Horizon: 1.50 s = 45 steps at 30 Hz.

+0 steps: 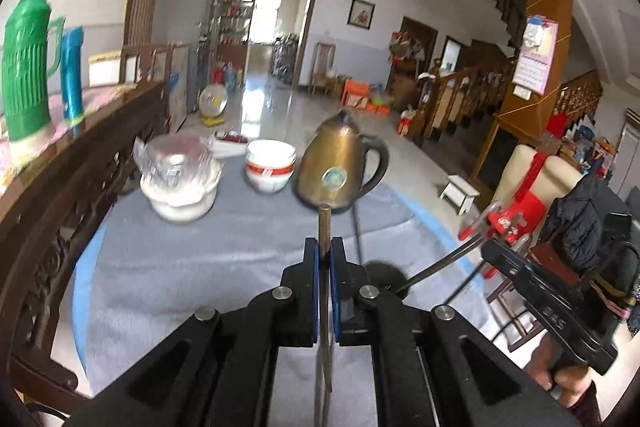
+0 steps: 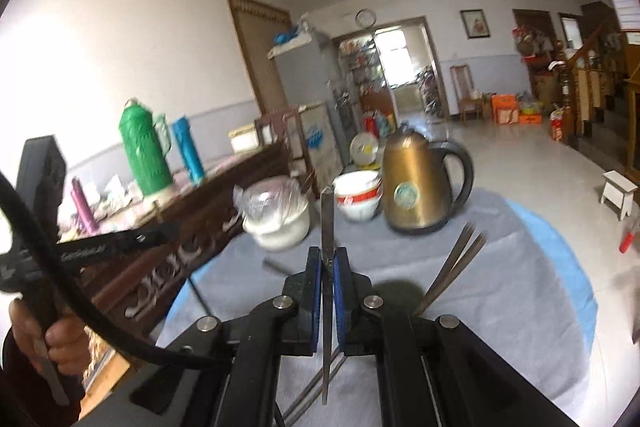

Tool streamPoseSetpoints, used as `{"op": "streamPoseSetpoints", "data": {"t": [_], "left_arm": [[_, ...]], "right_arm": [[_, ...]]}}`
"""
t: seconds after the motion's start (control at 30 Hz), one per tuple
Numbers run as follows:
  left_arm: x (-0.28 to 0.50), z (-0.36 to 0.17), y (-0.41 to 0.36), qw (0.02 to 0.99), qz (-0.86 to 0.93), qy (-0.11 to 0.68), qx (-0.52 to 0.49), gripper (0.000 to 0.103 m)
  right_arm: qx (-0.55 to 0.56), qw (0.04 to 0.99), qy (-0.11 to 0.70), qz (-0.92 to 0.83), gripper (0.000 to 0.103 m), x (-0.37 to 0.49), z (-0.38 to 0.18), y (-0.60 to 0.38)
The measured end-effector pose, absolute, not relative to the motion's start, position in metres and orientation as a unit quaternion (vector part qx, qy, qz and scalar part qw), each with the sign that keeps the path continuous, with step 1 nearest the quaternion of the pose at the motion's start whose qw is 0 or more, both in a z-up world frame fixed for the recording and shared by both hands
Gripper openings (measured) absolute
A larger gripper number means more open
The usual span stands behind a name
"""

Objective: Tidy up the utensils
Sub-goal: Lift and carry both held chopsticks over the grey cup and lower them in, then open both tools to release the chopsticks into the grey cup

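Left gripper [image 1: 324, 251] clamped on one chopstick [image 1: 324, 223] pointing to 12 o'clock, right gripper [image 2: 328, 263] likewise clamped on a chopstick [image 2: 327, 219], loose chopsticks [image 2: 456, 267] at 2 o'clock, kettle [image 1: 336, 167] beyond on the table [image 1: 200, 259].

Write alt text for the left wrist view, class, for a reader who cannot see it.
The left hand-held gripper is shut on a thin metal chopstick above a table with a grey cloth. Behind stand a brass-coloured kettle, stacked bowls and a wrapped white pot. The right hand-held gripper at the right edge holds another chopstick.
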State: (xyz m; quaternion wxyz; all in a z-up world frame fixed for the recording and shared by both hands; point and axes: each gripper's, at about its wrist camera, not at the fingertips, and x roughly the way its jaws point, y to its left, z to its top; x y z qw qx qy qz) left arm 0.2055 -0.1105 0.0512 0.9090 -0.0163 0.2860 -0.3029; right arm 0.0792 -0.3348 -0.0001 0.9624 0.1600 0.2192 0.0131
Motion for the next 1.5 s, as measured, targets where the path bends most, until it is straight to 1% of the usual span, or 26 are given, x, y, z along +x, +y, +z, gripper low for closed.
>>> {"op": "streamPoseSetpoints", "data": {"t": [0.27,0.5,0.63,0.83,0.93,1.23,1.5], "left_arm": [[0.195,0.097,-0.127,0.905,-0.34,0.253,-0.031,0.005],[0.198,0.117,-0.144,0.911,-0.339,0.223,-0.067,0.005],[0.204,0.121,-0.164,0.92,-0.325,0.209,-0.068,0.005],[0.223,0.109,-0.198,0.927,-0.306,0.204,-0.067,0.005],[0.228,0.096,-0.219,0.936,-0.285,0.199,-0.048,0.005],[0.251,0.049,-0.246,0.933,-0.259,0.25,-0.031,0.005],[0.251,0.034,-0.255,0.928,-0.256,0.27,0.008,0.005]], "right_arm": [[0.146,0.971,0.183,-0.043,0.006,0.089,0.036,-0.356],[0.157,0.973,0.15,-0.073,0.006,0.092,0.049,-0.368],[0.163,0.974,0.124,-0.093,0.006,0.089,0.048,-0.373],[0.157,0.974,0.123,-0.107,0.006,0.099,0.034,-0.373],[0.157,0.973,0.13,-0.107,0.006,0.103,0.025,-0.374],[0.174,0.965,0.166,-0.1,0.006,0.108,-0.003,-0.387],[0.18,0.96,0.194,-0.09,0.006,0.11,-0.02,-0.383]]}}
